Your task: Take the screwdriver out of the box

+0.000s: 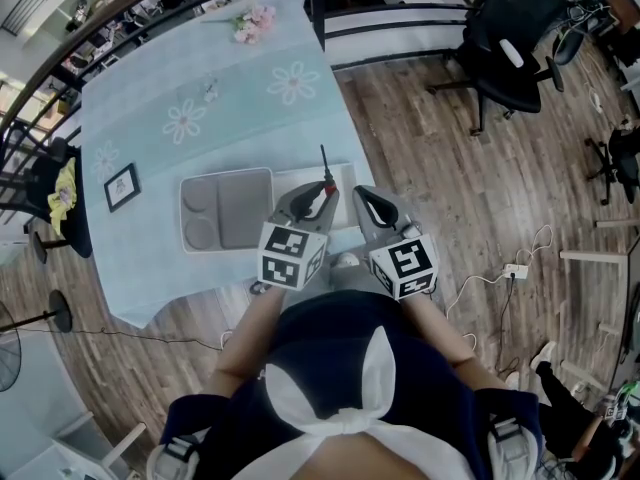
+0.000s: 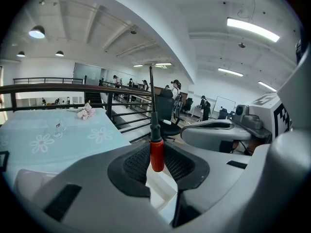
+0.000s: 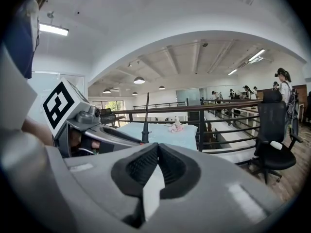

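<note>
The red-handled screwdriver with a thin black shaft [image 2: 156,154] is clamped upright by its handle between the fingers of the left gripper [image 1: 322,196], and is held above the shallow white box [image 1: 345,173] on the pale blue flowered desk [image 1: 200,88]. The right gripper [image 3: 155,149], just beside, is seen with fingers pressed together on nothing. The lifting-out is judged nearly done; next the tool should be carried clear of the box and set down gently.

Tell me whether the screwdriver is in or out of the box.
Out: the screwdriver stands upright, red handle clamped in the left gripper, held above the box.
</note>
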Tool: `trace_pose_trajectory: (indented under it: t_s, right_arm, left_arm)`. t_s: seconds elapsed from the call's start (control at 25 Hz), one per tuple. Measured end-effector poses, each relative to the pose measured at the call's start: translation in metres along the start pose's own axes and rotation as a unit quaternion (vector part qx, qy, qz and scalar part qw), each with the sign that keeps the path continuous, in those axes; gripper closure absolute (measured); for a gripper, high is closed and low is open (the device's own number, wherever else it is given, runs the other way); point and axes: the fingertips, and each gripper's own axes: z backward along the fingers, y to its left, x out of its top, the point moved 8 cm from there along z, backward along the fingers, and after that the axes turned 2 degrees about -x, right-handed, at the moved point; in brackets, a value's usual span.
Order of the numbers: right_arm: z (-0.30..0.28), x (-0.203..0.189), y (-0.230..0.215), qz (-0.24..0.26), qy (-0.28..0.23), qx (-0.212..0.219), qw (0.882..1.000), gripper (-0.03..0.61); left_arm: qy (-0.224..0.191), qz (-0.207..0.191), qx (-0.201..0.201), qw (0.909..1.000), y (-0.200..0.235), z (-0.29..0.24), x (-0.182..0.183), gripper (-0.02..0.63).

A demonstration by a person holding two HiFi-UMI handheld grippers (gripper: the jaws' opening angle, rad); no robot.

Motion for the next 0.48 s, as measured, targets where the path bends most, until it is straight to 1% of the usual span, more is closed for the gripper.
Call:
trace_pose_trajectory:
  t_s: [0.28,0.48]
  right_arm:
    - [0.0011,-0.0032,0.0013,0.001,0.003,-0.001,1.0,0.581]
    - [0.0004,-0.0015,0.001,0.001,0.006,-0.001,1.0,0.581]
  left_arm:
    - [-0.006,-0.014,-0.006,0.9999,-0.0051,0.0019,-0.0014,0.514]
    - [-0.012,-0.018,-0.003,0.9998,-0.0047,0.0028,0.002,0.514]
